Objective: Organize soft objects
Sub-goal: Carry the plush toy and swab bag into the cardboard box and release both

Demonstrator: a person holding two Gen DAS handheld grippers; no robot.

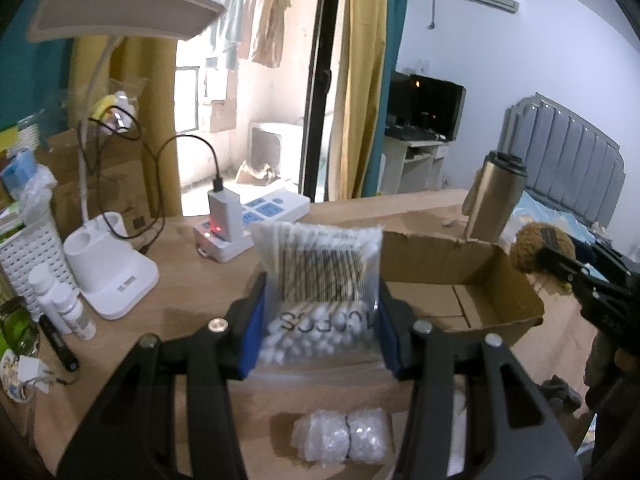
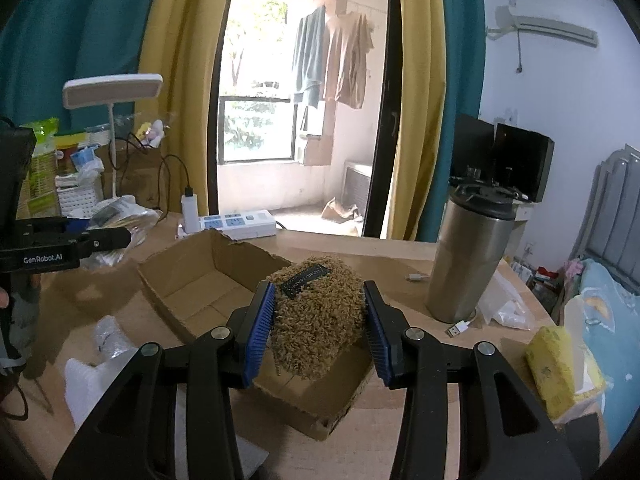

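Tool pads of the right tool (image 2: pixel 318 320) are clamped on a brown fuzzy pouch (image 2: pixel 316 316) held directly above the open cardboard box (image 2: pixel 192 276), while a bag of cotton swabs (image 1: pixel 320 280) is gripped by the left tool (image 1: pixel 318 320) just left of that box on the desk (image 1: pixel 192 248).

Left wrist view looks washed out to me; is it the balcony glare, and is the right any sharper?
Left wrist view: balcony doorway blown out, cotton swab bag soft with motion blur. Right wrist view: window bright but sharper, the fuzzy brown plush crisp; straight edges bow in both.
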